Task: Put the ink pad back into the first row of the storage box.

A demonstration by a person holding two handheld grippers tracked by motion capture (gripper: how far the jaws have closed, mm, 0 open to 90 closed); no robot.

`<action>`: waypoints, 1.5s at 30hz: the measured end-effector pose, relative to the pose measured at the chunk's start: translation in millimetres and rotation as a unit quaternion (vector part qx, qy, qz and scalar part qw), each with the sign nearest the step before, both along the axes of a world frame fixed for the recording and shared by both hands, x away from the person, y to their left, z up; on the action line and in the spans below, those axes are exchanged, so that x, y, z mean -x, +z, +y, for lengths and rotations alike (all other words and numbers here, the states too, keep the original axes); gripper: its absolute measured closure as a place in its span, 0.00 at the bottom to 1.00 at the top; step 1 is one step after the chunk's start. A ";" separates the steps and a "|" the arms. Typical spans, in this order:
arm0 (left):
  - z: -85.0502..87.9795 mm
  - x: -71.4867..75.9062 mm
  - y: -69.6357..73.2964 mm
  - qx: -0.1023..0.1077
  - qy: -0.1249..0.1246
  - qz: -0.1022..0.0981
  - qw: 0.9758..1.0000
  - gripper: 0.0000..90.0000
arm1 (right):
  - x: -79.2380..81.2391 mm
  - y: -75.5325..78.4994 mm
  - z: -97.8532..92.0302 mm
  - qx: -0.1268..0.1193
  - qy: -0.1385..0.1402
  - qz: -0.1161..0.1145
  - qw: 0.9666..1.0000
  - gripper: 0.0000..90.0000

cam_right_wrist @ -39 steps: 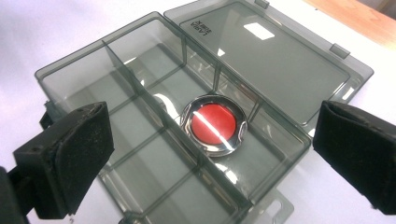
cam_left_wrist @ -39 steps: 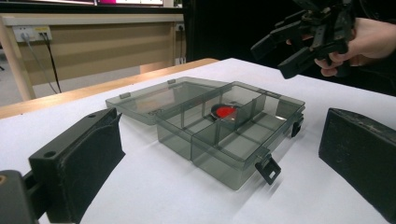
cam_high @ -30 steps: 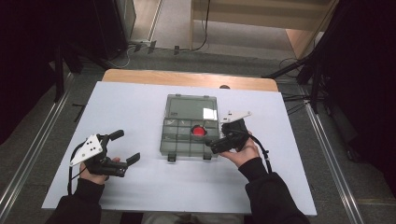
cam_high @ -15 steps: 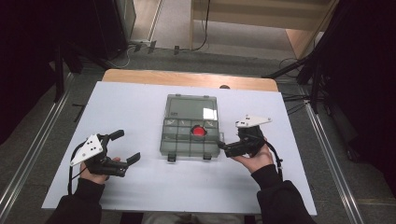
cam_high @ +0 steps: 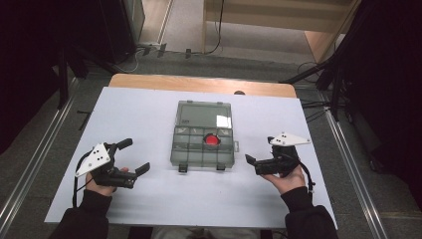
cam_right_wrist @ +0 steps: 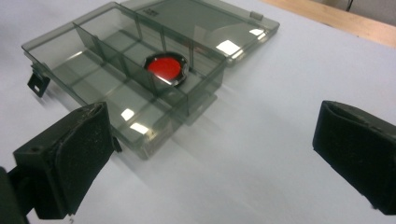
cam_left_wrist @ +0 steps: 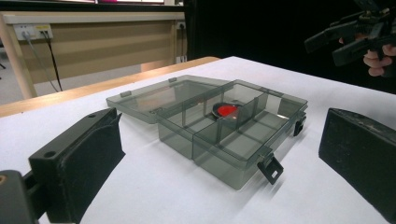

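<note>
Open compartment box (cam_high: 202, 142) lies between both wide-open grippers, left (cam_high: 132, 157) and right (cam_high: 252, 165), touching neither

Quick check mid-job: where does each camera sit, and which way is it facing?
High view: above the near side, looking forward and down on the table; forearms, left hand-held gripper, right hand-held gripper.
Left gripper view: along its own open jaws toward the organizer box; the other hand-held gripper far right.
Right gripper view: along its own open jaws, facing the box.
All share the box and red disc.
</note>
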State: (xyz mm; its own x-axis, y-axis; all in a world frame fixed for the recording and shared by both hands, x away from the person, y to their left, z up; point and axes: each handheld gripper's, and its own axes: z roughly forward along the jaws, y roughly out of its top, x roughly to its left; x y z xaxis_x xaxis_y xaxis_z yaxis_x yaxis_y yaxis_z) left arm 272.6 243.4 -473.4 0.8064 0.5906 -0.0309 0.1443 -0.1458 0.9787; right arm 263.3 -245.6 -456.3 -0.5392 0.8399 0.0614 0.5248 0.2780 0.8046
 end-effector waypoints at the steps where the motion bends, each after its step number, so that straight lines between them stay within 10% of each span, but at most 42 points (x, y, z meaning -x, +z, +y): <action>1: 0.1 0.0 0.0 0.000 0.000 0.000 1.000 0.00 | 1.8 -1.6 -2.5 0.007 0.000 0.003 1.000 0.00; 25: 0.8 1.3 0.4 -0.005 -0.002 0.000 1.000 0.00 | 42.0 -27.0 -41.4 -0.057 -0.048 -0.065 0.995 0.00; 38: 0.2 1.6 0.0 -0.007 -0.002 0.000 1.000 0.00 | 63.7 -44.0 -64.4 -0.135 -0.088 -0.107 0.981 0.00; 45: 0.2 1.6 -0.2 -0.007 -0.003 0.001 1.000 0.00 | 62.5 -49.1 -65.0 -0.114 -0.093 -0.102 0.984 0.00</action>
